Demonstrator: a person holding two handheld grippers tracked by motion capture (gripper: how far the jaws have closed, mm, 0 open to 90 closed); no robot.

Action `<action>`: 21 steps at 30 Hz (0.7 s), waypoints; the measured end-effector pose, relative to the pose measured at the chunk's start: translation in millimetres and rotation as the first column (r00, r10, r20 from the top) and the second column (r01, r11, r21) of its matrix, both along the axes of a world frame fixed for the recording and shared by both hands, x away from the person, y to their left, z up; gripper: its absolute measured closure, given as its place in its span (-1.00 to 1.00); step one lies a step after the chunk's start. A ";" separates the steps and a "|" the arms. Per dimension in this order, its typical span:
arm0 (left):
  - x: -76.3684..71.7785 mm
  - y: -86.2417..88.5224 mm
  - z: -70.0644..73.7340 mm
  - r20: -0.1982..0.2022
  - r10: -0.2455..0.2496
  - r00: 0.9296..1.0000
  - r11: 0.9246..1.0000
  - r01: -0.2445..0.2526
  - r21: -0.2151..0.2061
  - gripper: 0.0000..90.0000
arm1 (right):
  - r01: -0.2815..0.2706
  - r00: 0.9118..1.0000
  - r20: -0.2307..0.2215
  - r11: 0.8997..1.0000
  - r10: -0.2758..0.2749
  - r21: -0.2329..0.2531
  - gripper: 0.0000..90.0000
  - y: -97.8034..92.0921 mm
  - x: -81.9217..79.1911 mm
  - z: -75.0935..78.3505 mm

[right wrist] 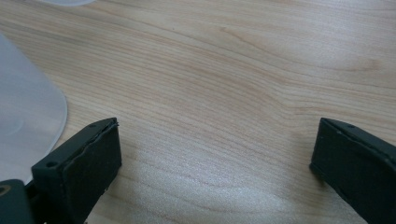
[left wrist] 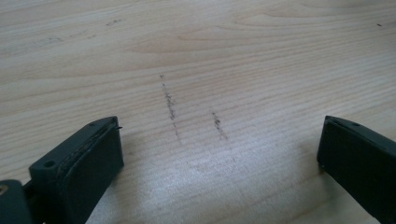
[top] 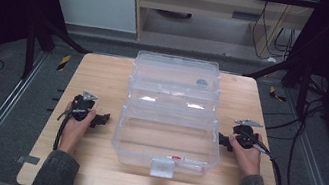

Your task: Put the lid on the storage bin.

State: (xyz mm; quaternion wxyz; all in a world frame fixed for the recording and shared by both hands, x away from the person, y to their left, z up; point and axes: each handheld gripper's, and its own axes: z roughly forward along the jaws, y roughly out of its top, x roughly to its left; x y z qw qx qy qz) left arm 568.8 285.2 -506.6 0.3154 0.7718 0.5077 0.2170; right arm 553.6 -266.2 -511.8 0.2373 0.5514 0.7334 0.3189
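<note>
A clear plastic box [top: 167, 141] sits mid-table with its lid [top: 175, 76] swung open behind it and a white latch [top: 162, 167] at its front. My left gripper [top: 102, 119] rests on the wood just left of the box, jaws pointing at its wall. Its own view shows that left gripper [left wrist: 219, 135] open over bare, pencil-marked wood. On the other side, my right gripper [top: 222, 140] lies next to the box's right wall. In its view the right gripper [right wrist: 217, 140] stands open with nothing between its jaws, and a rounded corner of the box [right wrist: 23, 116] shows at the left.
The wooden table [top: 88, 171] has bare wood in front of the box and at both sides. A small grey disc [top: 201, 82] shows on the lid. A thin red-and-white item [top: 176, 158] lies at the box's front. Cables trail off the table's right edge.
</note>
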 end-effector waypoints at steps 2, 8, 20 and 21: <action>-3.0 -1.0 3.2 0.005 -0.016 1.000 1.000 0.016 0.007 -0.91 | -0.006 1.000 0.006 1.000 0.006 0.001 -0.90 -1.6 -1.1 0.2; -16.5 -3.4 23.1 0.084 -0.095 0.992 0.995 0.092 0.038 -0.91 | -0.053 0.998 0.039 0.997 0.055 -0.054 -0.75 -5.9 -16.6 12.5; -77.9 -15.7 105.8 0.195 -0.359 0.913 0.932 0.341 0.122 -0.94 | -0.263 0.957 0.021 0.898 0.289 -0.353 -0.79 0.9 -66.9 112.5; -82.2 -20.5 111.0 0.198 -0.380 0.903 0.924 0.366 0.108 -0.94 | -0.284 0.951 0.015 0.891 0.309 -0.355 -0.78 2.6 -65.9 119.9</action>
